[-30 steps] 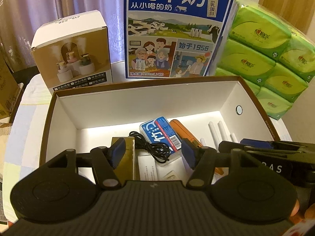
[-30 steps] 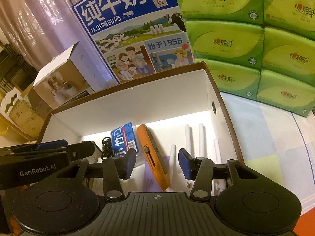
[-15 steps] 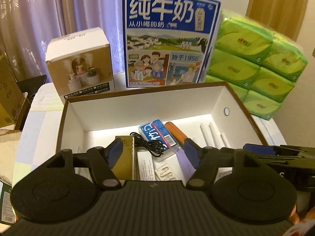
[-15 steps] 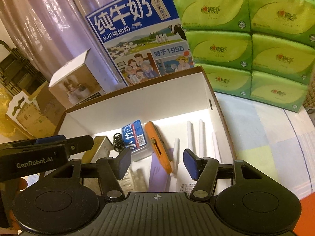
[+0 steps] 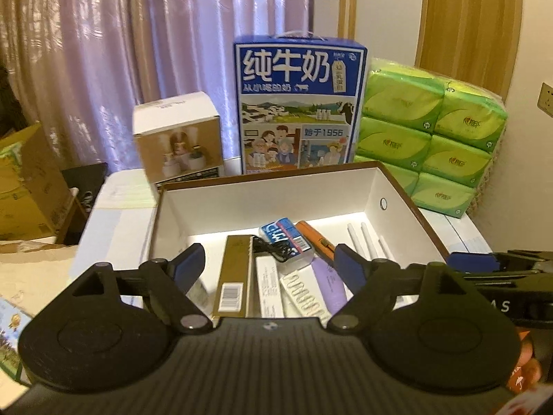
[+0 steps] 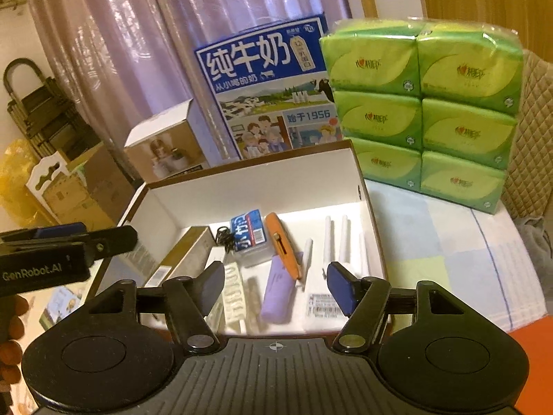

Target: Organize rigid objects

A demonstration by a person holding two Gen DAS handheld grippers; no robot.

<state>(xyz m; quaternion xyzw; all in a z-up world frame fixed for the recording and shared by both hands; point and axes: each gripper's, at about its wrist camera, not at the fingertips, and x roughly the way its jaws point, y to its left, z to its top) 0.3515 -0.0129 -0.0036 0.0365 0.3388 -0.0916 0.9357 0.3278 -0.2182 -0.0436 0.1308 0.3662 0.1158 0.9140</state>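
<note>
1. Grippers: left gripper (image 5: pixel 269 264) and right gripper (image 6: pixel 275 285) both spread wide, nothing between the fingers, both above the near edge of the box.
2. White-lined, brown-rimmed cardboard box (image 5: pixel 269 190) on the table holds: one gold carton (image 5: pixel 235 276), one blue-labelled plastic case (image 6: pixel 250 237), one orange utility knife (image 6: pixel 281 245), one purple tube (image 6: pixel 278 292), one black cable (image 5: pixel 273 247), at least four white sticks (image 6: pixel 326 238).
3. Behind the box: one blue milk carton (image 5: pixel 299 103), six green tissue packs (image 6: pixel 425 110).
</note>
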